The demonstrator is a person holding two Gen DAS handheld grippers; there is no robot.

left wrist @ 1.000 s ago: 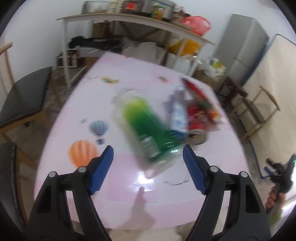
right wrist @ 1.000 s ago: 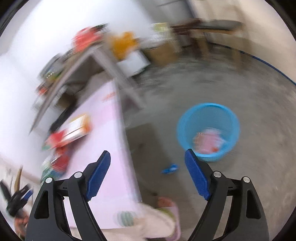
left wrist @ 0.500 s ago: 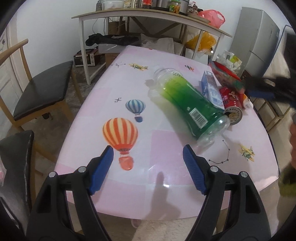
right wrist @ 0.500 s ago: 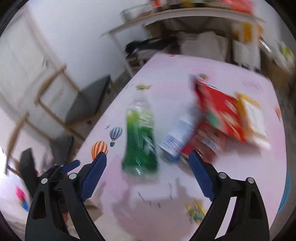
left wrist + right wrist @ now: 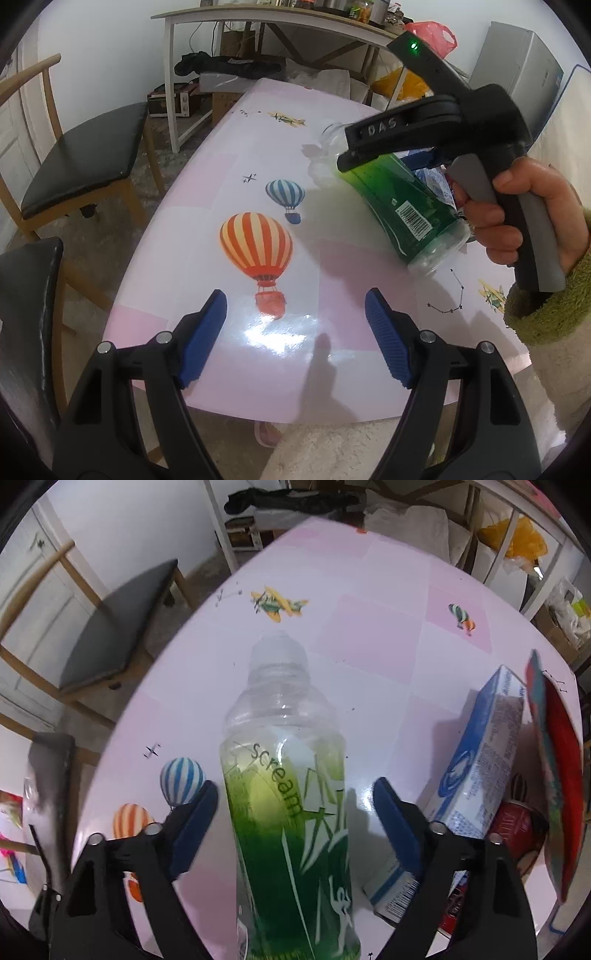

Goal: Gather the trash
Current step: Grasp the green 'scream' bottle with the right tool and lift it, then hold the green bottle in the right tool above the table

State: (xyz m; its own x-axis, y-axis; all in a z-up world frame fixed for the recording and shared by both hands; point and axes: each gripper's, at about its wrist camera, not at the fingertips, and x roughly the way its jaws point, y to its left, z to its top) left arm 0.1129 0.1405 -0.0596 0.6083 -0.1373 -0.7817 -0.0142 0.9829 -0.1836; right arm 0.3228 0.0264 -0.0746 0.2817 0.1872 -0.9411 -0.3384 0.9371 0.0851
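A: From our left wrist, our left gripper [image 5: 295, 332] hangs wide open over the near edge of the pink table [image 5: 229, 177], holding nothing; only the printed balloons lie below its fingers. The green bottle [image 5: 402, 206] lies on its side further in, base toward us, and our right gripper [image 5: 388, 155] sits at its clear upper half, with our hand [image 5: 517, 214] on the trigger.

B: Can we say from there that the right one has closed?

A: No, its fingers are mostly hidden in that view.

B: Then our right wrist settles it. The green bottle [image 5: 291, 812] runs straight between the two blue pads [image 5: 192, 823], and there is a gap on each side, so our right gripper [image 5: 295, 823] is open around it, not yet squeezing. Its capless neck points away from us across the table [image 5: 369, 609].

A: And beside it?

B: A blue-and-white carton [image 5: 476, 782] just to the right, a red can [image 5: 517, 819] behind that, and a red packet [image 5: 557, 775] on edge at the far right.

A: So we judge the job far from finished: the bottle is only lined up, and at least three more pieces wait on the table. No bin shows in either view.
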